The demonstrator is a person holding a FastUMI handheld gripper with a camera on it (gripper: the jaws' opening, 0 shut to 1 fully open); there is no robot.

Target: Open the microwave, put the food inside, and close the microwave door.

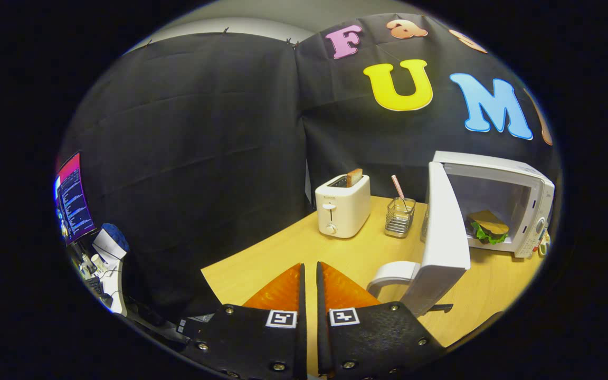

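A white microwave point(515, 182) stands on the wooden table point(346, 253), beyond my fingers and to their right. Its door point(444, 232) hangs wide open toward me, its curved handle point(393, 274) just right of my fingertips. Inside the cavity lies the food, a sandwich point(487, 226) with green lettuce. My gripper point(309, 269) hovers over the table's near edge, left of the door. Its two orange fingers point(283, 287) stand almost together with only a thin slit between them, and nothing is held there.
A white toaster point(342, 208) with a slice of bread in it stands at the back of the table. Next to it, a wire holder point(400, 216) carries a straw. Off the table's left side there is a lit screen point(73, 198) and desk clutter.
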